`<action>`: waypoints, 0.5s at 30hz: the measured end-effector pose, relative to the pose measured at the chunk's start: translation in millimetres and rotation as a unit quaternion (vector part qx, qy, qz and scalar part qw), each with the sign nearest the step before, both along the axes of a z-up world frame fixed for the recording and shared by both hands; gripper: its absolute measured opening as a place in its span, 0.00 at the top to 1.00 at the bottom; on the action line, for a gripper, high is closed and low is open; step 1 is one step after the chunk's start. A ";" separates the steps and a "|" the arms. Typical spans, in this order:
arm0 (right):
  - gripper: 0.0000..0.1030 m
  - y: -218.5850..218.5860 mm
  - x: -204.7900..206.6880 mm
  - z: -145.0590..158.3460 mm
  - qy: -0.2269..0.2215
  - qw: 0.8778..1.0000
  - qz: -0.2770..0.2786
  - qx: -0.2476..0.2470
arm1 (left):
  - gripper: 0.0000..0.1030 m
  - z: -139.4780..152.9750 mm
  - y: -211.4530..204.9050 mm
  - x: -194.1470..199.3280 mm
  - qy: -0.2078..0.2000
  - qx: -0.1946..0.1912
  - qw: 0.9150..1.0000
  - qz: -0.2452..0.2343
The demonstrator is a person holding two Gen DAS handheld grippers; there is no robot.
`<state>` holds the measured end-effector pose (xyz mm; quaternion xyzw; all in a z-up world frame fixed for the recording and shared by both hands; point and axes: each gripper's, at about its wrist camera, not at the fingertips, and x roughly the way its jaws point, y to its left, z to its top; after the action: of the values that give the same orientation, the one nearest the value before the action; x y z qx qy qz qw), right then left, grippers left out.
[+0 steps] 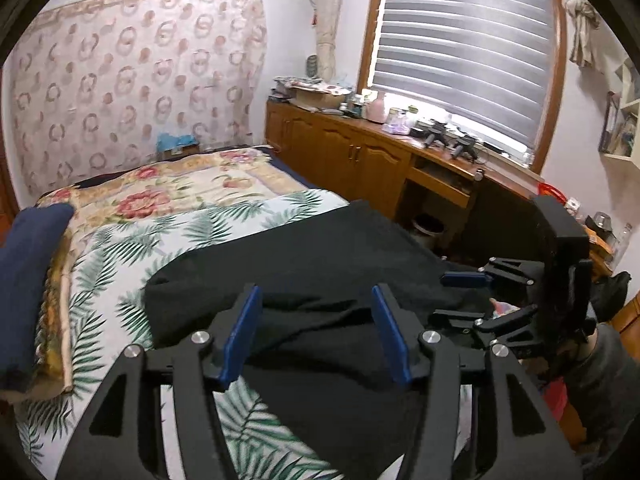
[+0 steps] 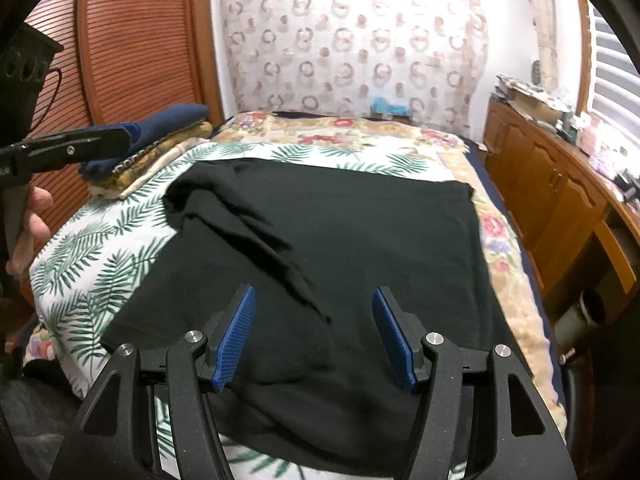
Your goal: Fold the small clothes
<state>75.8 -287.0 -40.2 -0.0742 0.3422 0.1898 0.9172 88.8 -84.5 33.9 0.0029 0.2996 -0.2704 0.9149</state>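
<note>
Black knit garment (image 2: 320,240) lies spread over the bed (image 2: 80,248), on a white sheet printed with green palm fronds (image 2: 100,264), with a floral quilt (image 2: 360,128) beyond it toward the far wall. One part of the cloth is folded in from the far left corner, making a rumpled diagonal ridge that runs toward the near middle. Left tool (image 1: 316,332) hangs just above the near left part of the garment with its blue-padded jaws standing apart and nothing pinched between them; the cloth lies under the gap, free of the pads. Right tool (image 2: 314,332) is likewise open over the near edge of the garment, its ribbed blue pads (image 2: 236,336) clear of the fabric. From the left wrist view the right tool shows at the right, over the garment's right side; from the right wrist view the left tool and the hand (image 2: 30,216) holding it show at the far left. Folded dark blue cloth (image 2: 168,120) rests at the bed's left edge. Along the right wall stands a wooden cabinet (image 1: 340,152) under a window with slatted blinds (image 1: 468,48).
</note>
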 end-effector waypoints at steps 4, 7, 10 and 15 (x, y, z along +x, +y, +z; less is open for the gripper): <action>0.39 14.4 3.8 -3.6 0.004 1.000 0.017 -0.005 | 0.45 -13.1 18.3 -4.2 0.007 0.003 1.000 0.023; 0.39 25.6 13.3 -9.8 0.014 0.999 0.028 -0.014 | 0.45 -24.6 28.2 -8.9 0.015 0.006 0.999 0.035; 0.39 31.3 24.9 -22.5 0.030 0.999 0.034 -0.026 | 0.45 -33.7 34.2 -12.3 0.021 0.009 0.999 0.038; 0.39 33.9 46.2 -42.8 0.068 0.996 0.047 -0.032 | 0.45 -47.5 43.4 -12.6 0.038 0.002 0.998 0.044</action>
<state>122.0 -253.1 -83.0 -0.1069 0.4060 0.2264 0.8789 76.2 -41.1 -13.6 -0.0184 0.3342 -0.2291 0.9140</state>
